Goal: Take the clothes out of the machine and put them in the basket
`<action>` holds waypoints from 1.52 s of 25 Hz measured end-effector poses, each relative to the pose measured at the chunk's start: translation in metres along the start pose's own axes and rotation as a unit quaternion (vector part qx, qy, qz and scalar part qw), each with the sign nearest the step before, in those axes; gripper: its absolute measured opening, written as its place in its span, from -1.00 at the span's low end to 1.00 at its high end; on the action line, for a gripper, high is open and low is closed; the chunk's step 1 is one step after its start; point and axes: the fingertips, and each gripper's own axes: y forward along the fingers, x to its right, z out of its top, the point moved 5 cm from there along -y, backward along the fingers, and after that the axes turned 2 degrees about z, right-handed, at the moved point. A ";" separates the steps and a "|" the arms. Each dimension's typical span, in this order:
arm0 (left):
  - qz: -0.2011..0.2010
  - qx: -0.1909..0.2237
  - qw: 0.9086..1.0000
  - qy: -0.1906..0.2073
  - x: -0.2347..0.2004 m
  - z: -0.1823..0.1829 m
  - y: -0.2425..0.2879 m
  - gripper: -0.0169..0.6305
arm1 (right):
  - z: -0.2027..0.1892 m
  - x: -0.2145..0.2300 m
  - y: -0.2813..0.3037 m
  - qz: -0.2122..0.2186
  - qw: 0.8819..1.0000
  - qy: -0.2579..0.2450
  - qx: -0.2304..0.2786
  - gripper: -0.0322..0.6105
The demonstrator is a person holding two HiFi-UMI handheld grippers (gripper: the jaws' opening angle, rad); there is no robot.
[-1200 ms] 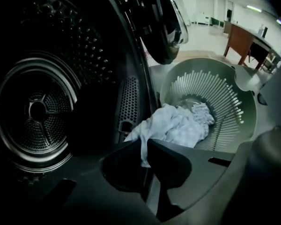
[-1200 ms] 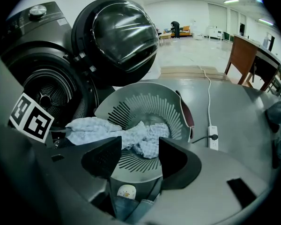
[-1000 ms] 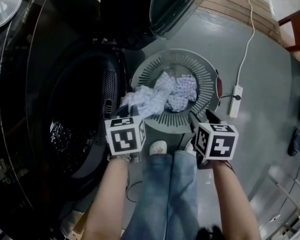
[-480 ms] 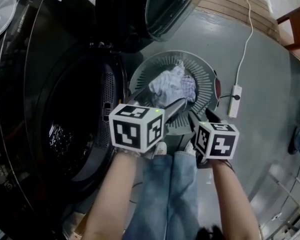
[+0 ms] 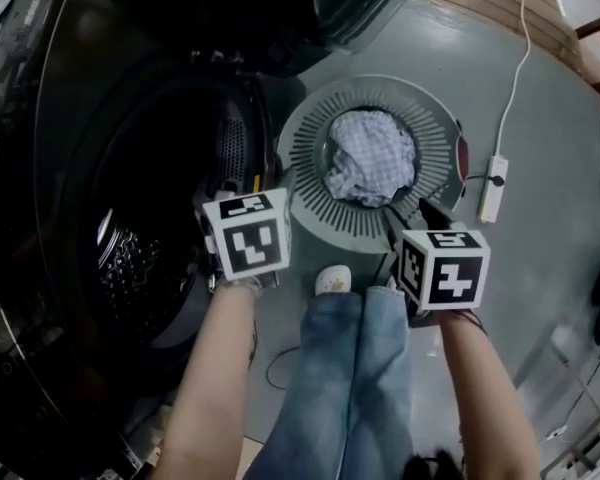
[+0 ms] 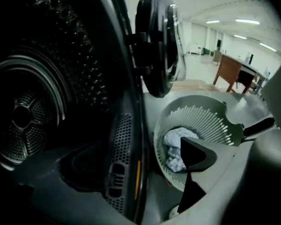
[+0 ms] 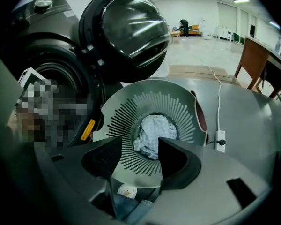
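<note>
A crumpled white cloth with a fine blue check (image 5: 370,156) lies heaped in the bottom of the round pale-grey plastic basket with slatted walls (image 5: 315,163). Left of the basket, the left gripper (image 5: 245,206), jaws just opened wide and empty, faces the perforated metal drum of the dark machine (image 5: 130,263). The right gripper (image 7: 139,151) hovers at the basket's near rim, jaws half apart, gripping nothing.

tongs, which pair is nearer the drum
The left tongs, at the mouth of the drum, jaws just opened with nothing between them; the right tongs hang by the basket.
</note>
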 end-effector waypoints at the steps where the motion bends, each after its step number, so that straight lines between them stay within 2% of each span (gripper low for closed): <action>1: 0.025 -0.002 1.000 -0.006 -0.013 -0.004 0.000 0.57 | 0.000 -0.006 0.002 0.005 1.000 -0.012 -0.004 -0.15; 4: 0.095 0.028 0.995 -0.016 -0.053 -0.002 -0.004 0.57 | 0.005 -0.023 0.009 0.023 0.999 -0.047 -0.007 -0.15; 6: 0.117 0.052 0.992 -0.018 -0.071 0.002 0.003 0.57 | 0.014 -0.031 0.015 0.028 0.997 -0.065 0.003 -0.15; 7: 0.127 0.047 0.991 -0.023 -0.079 0.000 0.007 0.57 | 0.020 -0.035 0.018 0.028 0.997 -0.073 0.008 -0.15; 8: 0.142 0.025 0.989 -0.033 -0.087 -0.007 0.007 0.57 | 0.024 -0.038 0.020 0.031 0.996 -0.077 0.009 -0.15; 10: 0.194 -0.038 0.979 -0.049 -0.103 -0.025 -0.004 0.57 | 0.028 -0.048 0.021 0.045 0.996 -0.071 -0.001 -0.15; 12: 0.230 -0.067 0.969 -0.053 -0.114 -0.035 -0.009 0.57 | 0.028 -0.055 0.022 0.055 0.996 -0.065 -0.012 -0.15; 15: 0.243 -0.095 0.963 -0.070 -0.125 -0.048 0.008 0.57 | 0.035 -0.059 0.026 0.058 0.996 -0.071 -0.013 -0.15; 18: 0.270 -0.130 0.951 -0.079 -0.143 -0.056 0.020 0.57 | 0.041 -0.063 0.030 0.058 0.995 -0.079 -0.016 -0.15; 21: 0.280 -0.152 0.945 -0.078 -0.156 -0.063 0.038 0.57 | 0.042 -0.065 0.035 0.060 0.993 -0.097 -0.028 -0.15; 24: 0.293 -0.205 0.932 -0.066 -0.165 -0.085 0.049 0.56 | 0.034 -0.066 0.043 0.065 0.991 -0.108 -0.041 -0.15; 25: 0.292 -0.221 0.928 -0.059 -0.168 -0.091 0.051 0.57 | 0.029 -0.066 0.044 0.068 0.991 -0.110 -0.044 -0.15; 26: 0.287 -0.224 0.930 -0.049 -0.172 -0.094 0.055 0.57 | 0.025 -0.066 0.047 0.071 0.990 -0.114 -0.047 -0.15; 28: 0.251 -0.192 0.948 -0.033 -0.183 -0.092 0.074 0.56 | 0.020 -0.065 0.052 0.078 0.988 -0.122 -0.052 -0.15; 30: 0.187 -0.164 0.967 -0.045 -0.186 -0.092 0.091 0.52 | 0.015 -0.065 0.059 0.086 0.986 -0.129 -0.058 -0.15; 31: 0.158 -0.166 0.972 -0.057 -0.185 -0.094 0.097 0.51 | 0.014 -0.065 0.064 0.090 0.985 -0.134 -0.058 -0.15; 32: 0.143 -0.178 0.972 -0.061 -0.184 -0.098 0.100 0.52 | 0.014 -0.066 0.068 0.095 0.984 -0.138 -0.056 -0.15; 33: 0.144 -0.196 0.969 -0.047 -0.185 -0.101 0.102 0.53 | 0.014 -0.067 0.072 0.100 0.983 -0.141 -0.054 -0.15; 34: 0.148 -0.215 0.965 -0.018 -0.185 -0.105 0.106 0.55 | 0.014 -0.068 0.075 0.105 0.983 -0.142 -0.052 -0.15; 36: 0.125 -0.243 0.961 0.032 -0.181 -0.110 0.117 0.55 | 0.014 -0.069 0.081 0.114 0.982 -0.143 -0.049 -0.15; 38: 0.112 -0.247 0.962 0.042 -0.183 -0.112 0.127 0.55 | 0.012 -0.069 0.086 0.121 0.980 -0.151 -0.047 -0.15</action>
